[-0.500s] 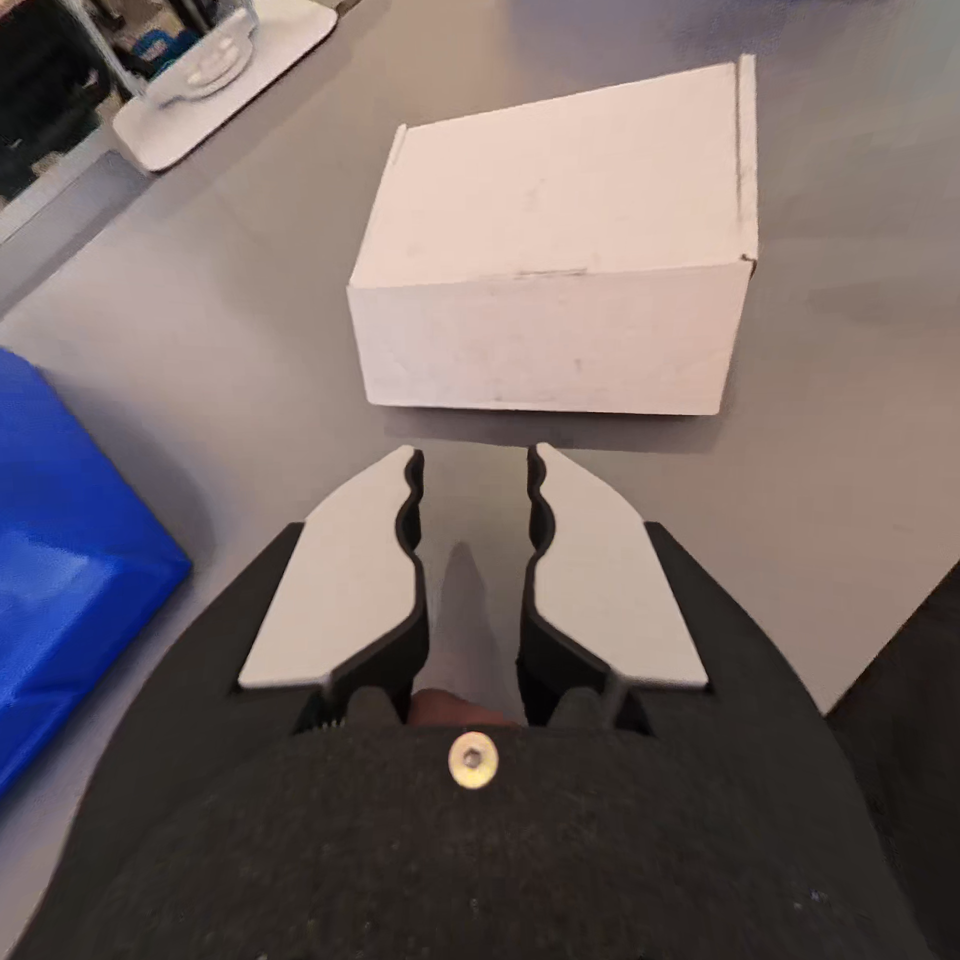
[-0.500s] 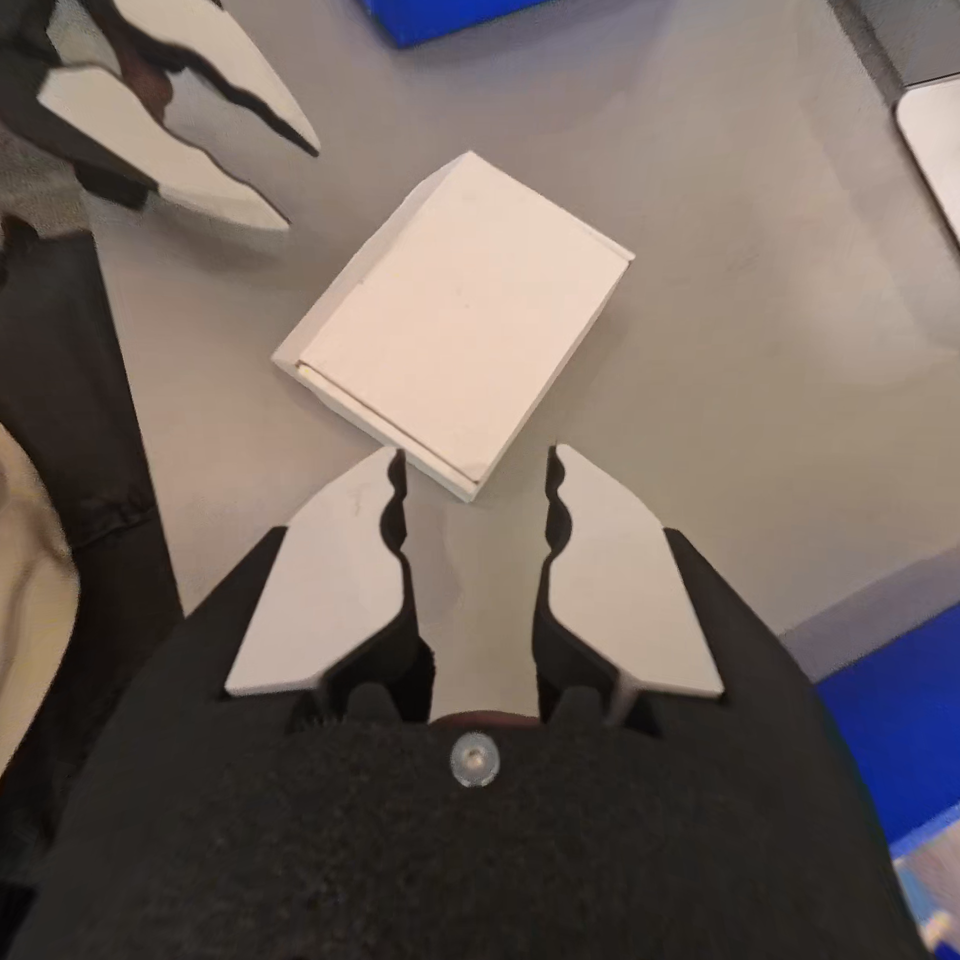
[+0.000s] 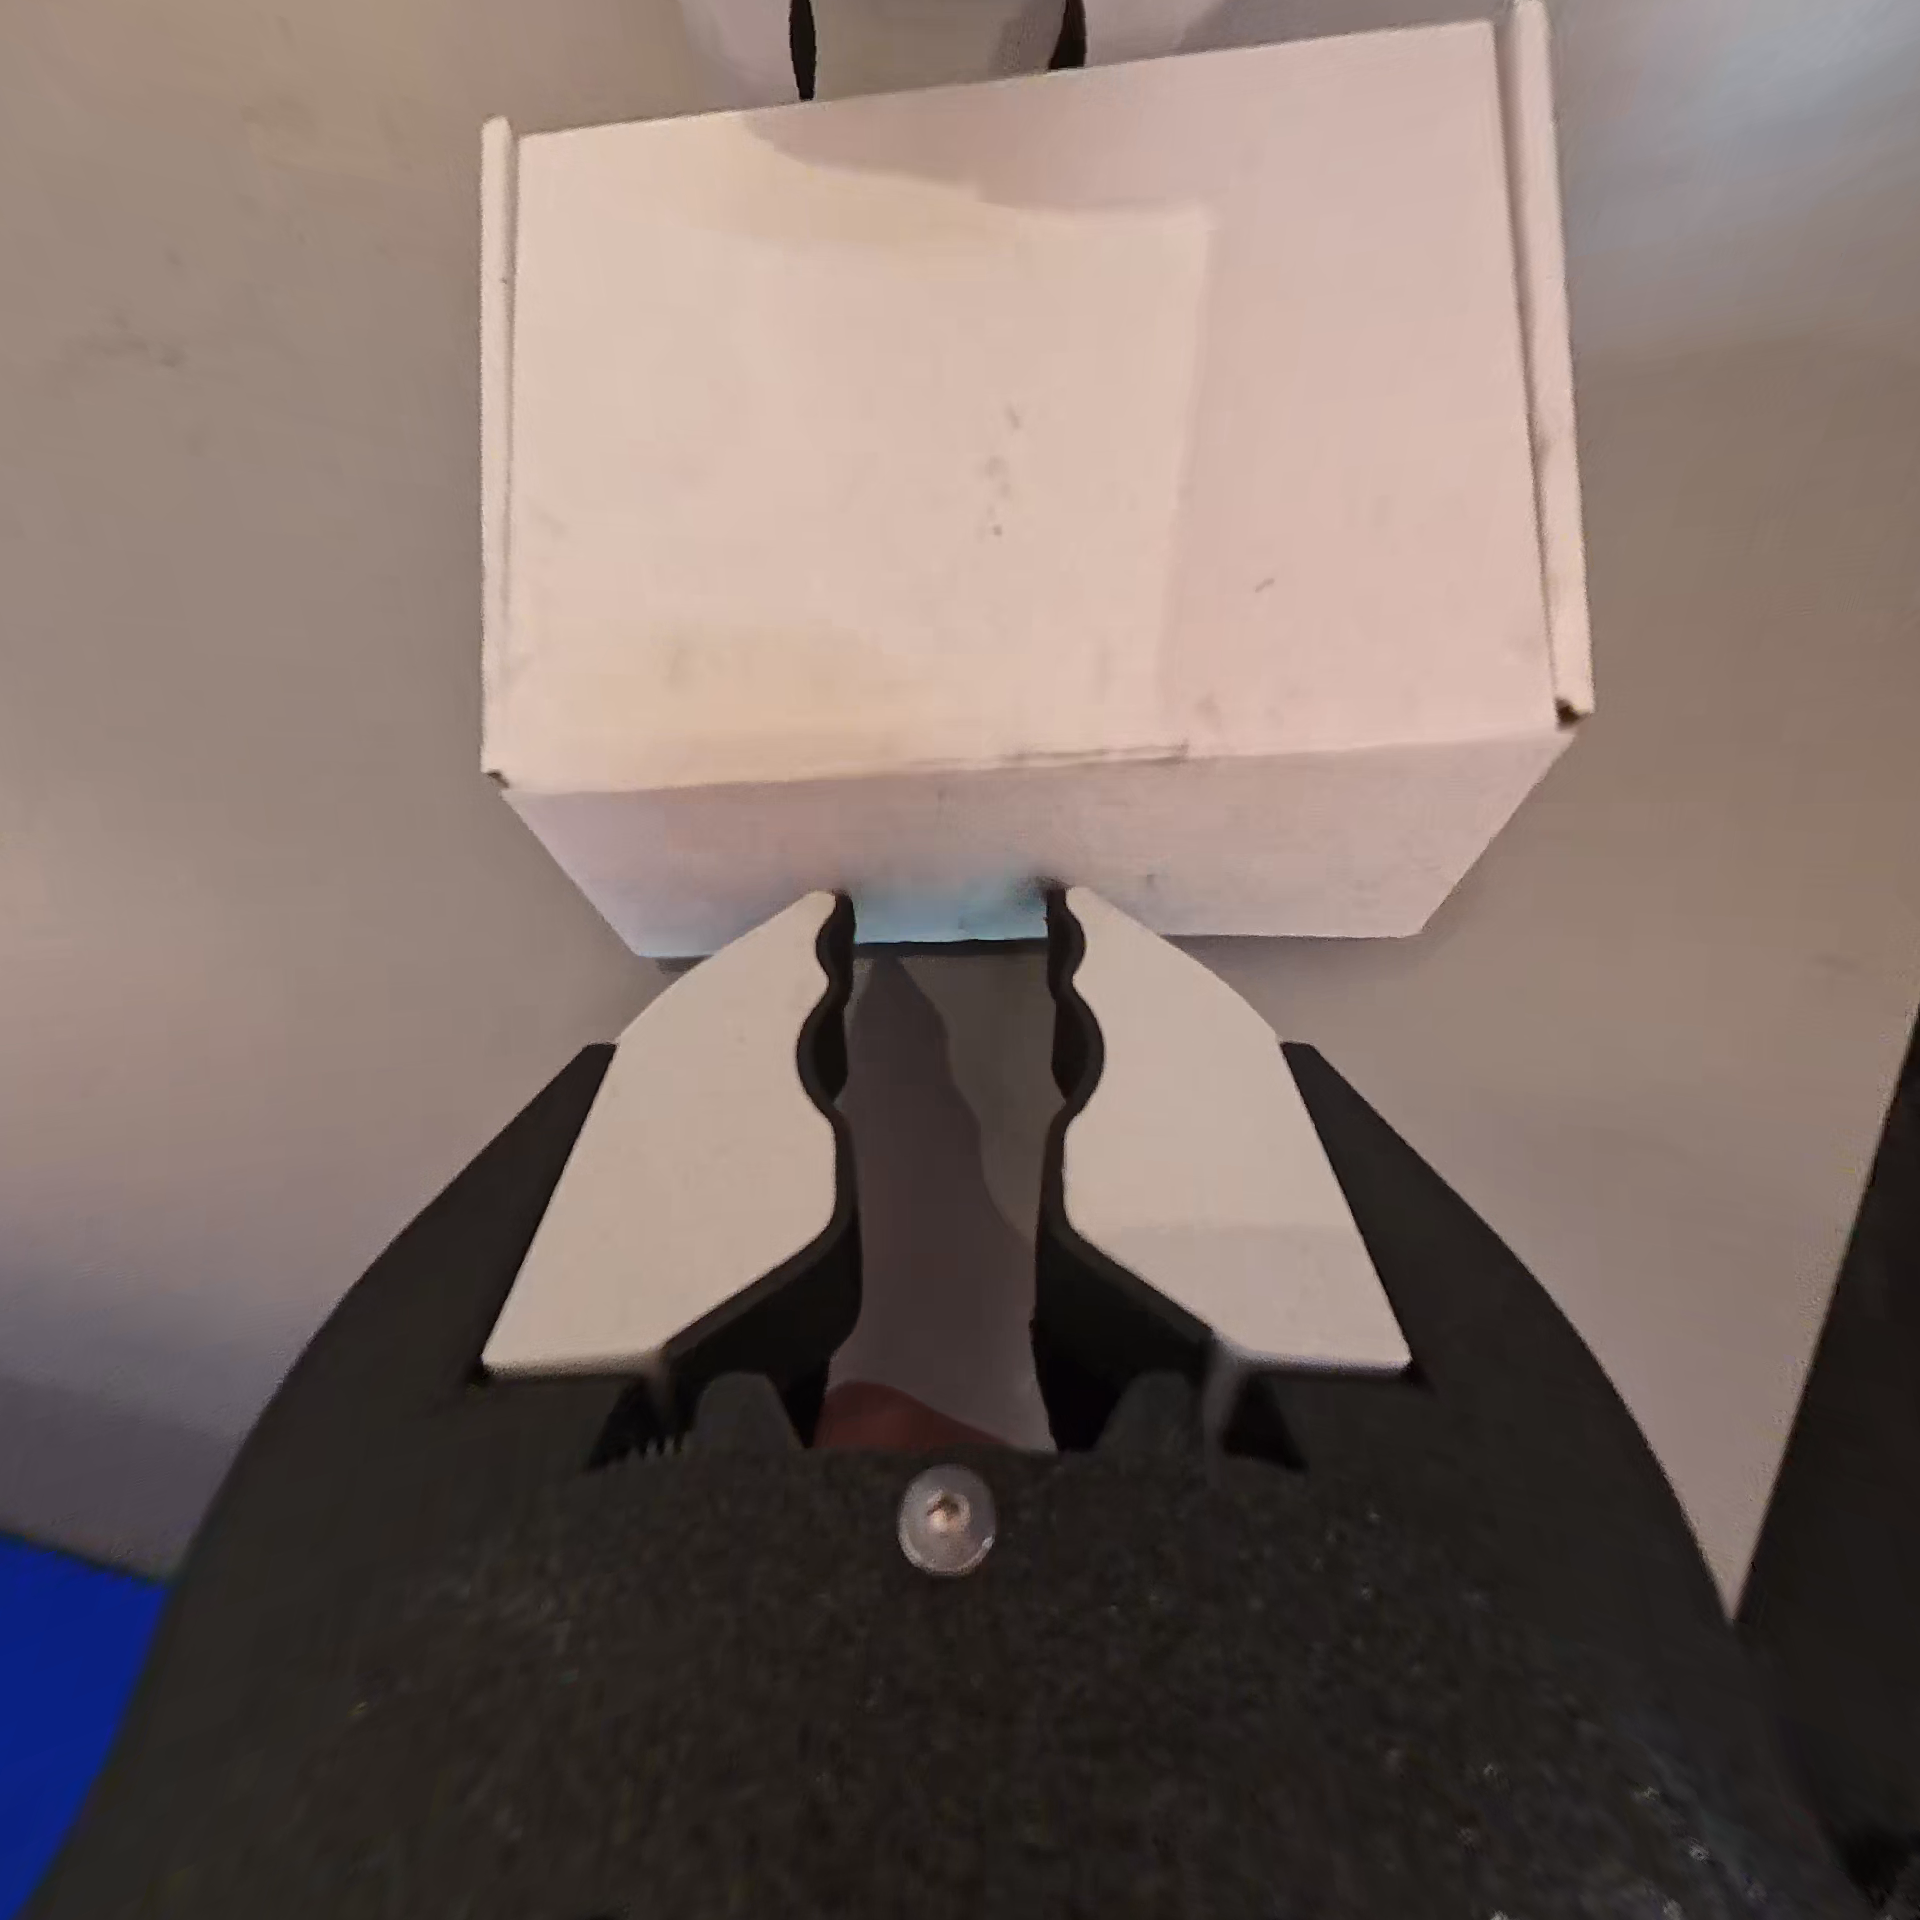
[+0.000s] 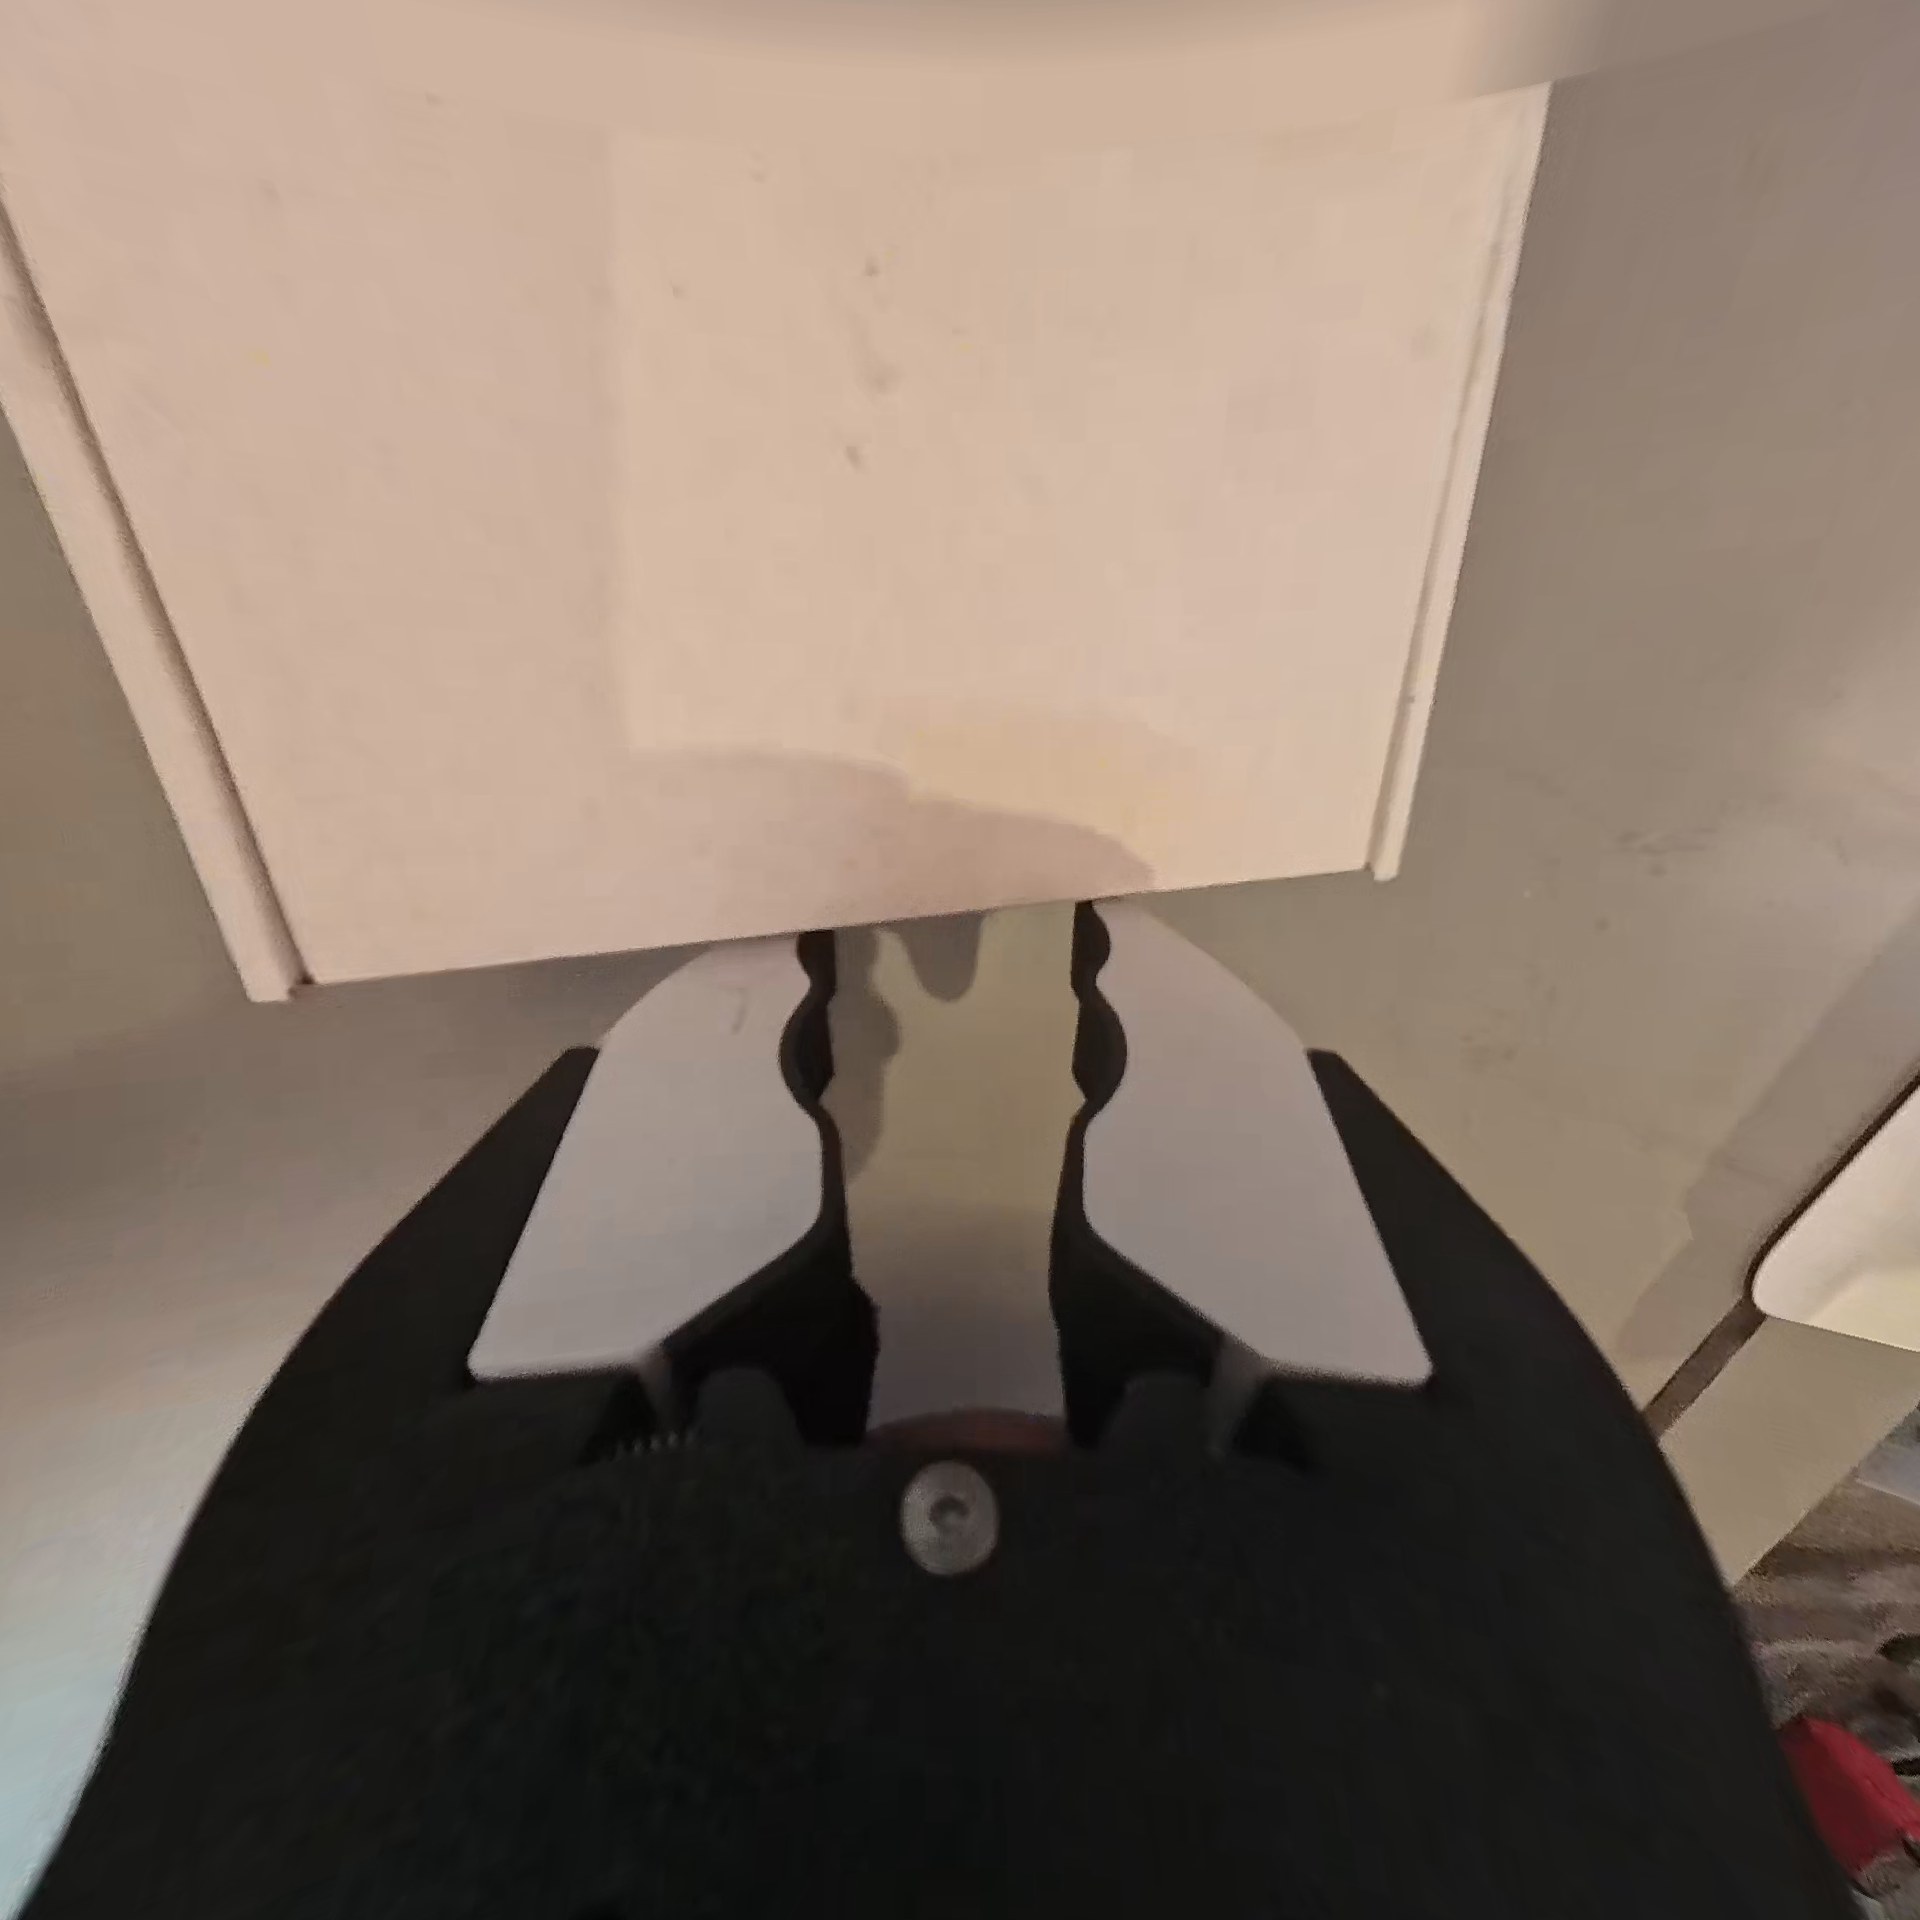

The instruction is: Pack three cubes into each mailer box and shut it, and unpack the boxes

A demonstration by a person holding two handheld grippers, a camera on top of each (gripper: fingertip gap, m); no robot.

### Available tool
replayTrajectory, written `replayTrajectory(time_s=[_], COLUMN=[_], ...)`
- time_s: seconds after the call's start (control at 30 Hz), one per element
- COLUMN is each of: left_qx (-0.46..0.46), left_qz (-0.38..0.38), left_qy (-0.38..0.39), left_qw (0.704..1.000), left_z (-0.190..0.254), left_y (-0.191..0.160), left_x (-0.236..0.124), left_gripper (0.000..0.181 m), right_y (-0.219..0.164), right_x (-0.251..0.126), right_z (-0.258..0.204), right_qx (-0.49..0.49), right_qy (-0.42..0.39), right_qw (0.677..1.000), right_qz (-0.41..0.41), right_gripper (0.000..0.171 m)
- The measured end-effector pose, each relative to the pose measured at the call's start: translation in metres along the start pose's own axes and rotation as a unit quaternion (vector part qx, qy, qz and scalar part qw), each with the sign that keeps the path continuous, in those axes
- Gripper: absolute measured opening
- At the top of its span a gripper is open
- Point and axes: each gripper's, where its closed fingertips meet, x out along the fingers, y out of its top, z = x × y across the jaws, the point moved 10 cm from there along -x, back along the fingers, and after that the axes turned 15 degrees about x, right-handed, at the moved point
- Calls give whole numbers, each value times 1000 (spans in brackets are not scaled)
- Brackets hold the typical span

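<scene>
Two grippers, jaws spread, flank one shut, unmarked white mailer box (image 3: pixel 935 468).

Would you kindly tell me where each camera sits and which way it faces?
Left wrist view: on the left tool, looking down along its open fingers at the closed white mailer box; the right tool peeks beyond.
Right wrist view: on the right tool, facing the same box from the opposite side.
Shared: the box and grey table.
</scene>
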Motion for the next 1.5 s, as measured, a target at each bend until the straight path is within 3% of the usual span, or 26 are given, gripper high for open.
replayTrajectory(time_s=[0.03,0.3,0.43,0.57,0.63,0.7,0.73,0.9,0.93,0.97,1.0,1.07,1.17,1.4,1.47,1.5], left_qx=[-1,-18,-11,-19,-25,-33,-30,-27,-31,-33,-37,-59,-88,-75,-71,-71], left_qz=[3,38,57,35,31,31,31,26,30,35,34,33,32,-13,-13,-11], left_qy=[1,0,-28,-25,-26,-20,-11,-16,-14,-10,3,37,70,60,59,57], left_qw=[1000,999,998,999,999,999,999,999,999,999,999,997,993,995,996,996], left_z=[0,6,36,55,53,51,50,46,45,43,38,20,-7,-38,-41,-42], left_y=[1,3,8,14,18,20,22,21,19,17,13,4,-7,-14,-13,-13], left_x=[4,0,-7,10,14,17,19,21,20,16,11,-1,-5,16,20,20], left_gripper=[35,32,27,20,17,16,10,1,0,0,0,0,0,0,0,0], right_y=[-1,-24,-34,-29,-28,-28,-28,-31,-33,-37,-40,-46,-39,-7,-1,0], right_x=[0,-5,-17,-16,-15,-14,-13,-10,-12,-15,-18,-24,-25,2,6,6], right_z=[0,7,-14,-36,-39,-40,-41,-41,-39,-36,-32,-15,10,48,53,54], right_qx=[2,44,60,55,51,67,84,88,92,91,94,132,204,183,175,171], right_qy=[2,-20,0,16,17,23,12,-35,-41,-37,-45,-82,-65,-63,-52,-58], right_qw=[1000,998,996,995,996,994,992,991,989,989,990,984,969,976,979,979], right_qz=[4,44,65,81,72,85,97,99,111,107,94,85,122,98,91,94], right_gripper=[43,45,41,42,23,15,0,0,6,24,28,23,18,21,2,0])
